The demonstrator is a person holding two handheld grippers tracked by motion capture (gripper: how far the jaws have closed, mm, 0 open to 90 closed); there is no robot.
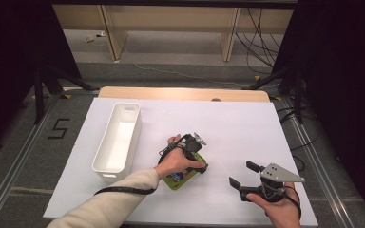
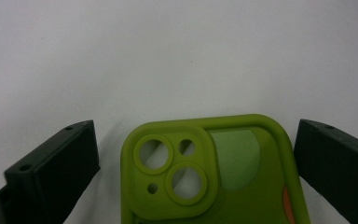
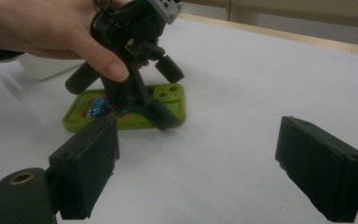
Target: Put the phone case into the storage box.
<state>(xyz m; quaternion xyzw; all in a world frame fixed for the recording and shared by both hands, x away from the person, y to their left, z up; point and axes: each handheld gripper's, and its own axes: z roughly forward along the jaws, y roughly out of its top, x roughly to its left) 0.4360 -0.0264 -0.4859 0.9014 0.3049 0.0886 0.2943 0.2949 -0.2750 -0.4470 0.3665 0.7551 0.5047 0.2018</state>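
A lime-green phone case [image 1: 179, 179] with a colourful picture inside lies flat on the white table sheet [image 1: 228, 128], near the front middle. My left gripper [image 1: 198, 162] points down over the case's camera end. In the left gripper view, my left gripper [image 2: 196, 133] is open, and its jaws stand on either side of the case [image 2: 242, 158] with a gap on each side. My right gripper [image 1: 243, 174] hovers open to the right of the case with nothing in it. The right gripper view looks between its open jaws [image 3: 199, 140] toward the case [image 3: 173, 103] and the left gripper [image 3: 168, 93].
A long white bin [image 1: 119, 137] stands empty on the left of the sheet. The wooden table edge [image 1: 180, 93] runs along the back. Black stands and cables sit on the floor beyond.
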